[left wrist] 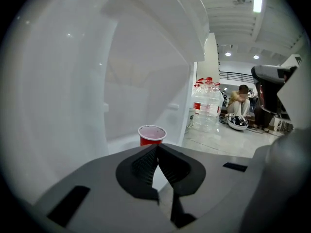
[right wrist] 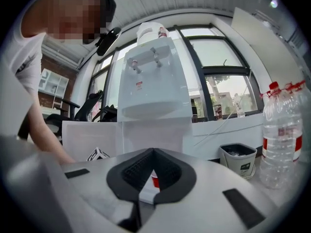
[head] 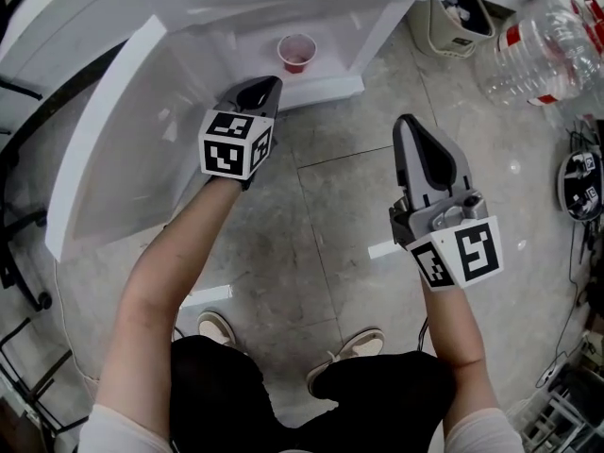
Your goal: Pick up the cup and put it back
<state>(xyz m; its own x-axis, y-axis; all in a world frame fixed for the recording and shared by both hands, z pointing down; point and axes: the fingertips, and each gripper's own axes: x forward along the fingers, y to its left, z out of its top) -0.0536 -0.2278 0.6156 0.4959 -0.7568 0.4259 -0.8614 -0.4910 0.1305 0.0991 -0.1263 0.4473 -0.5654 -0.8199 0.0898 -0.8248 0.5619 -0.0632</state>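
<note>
I see the small red plastic cup (head: 296, 53) standing upright in the open lower compartment of the white water dispenser (head: 326, 89). My left gripper (head: 269, 81) sits just short of the cup, jaws pressed together on nothing. My right gripper (head: 406, 121) hangs over the grey tiled floor (head: 330, 206), its jaws likewise closed and empty.

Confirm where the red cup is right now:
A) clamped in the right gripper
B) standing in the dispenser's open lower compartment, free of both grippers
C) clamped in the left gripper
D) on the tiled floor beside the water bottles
B: the red cup stands upright in the lower compartment, just ahead of the left gripper, whose jaws are together on nothing.
</note>
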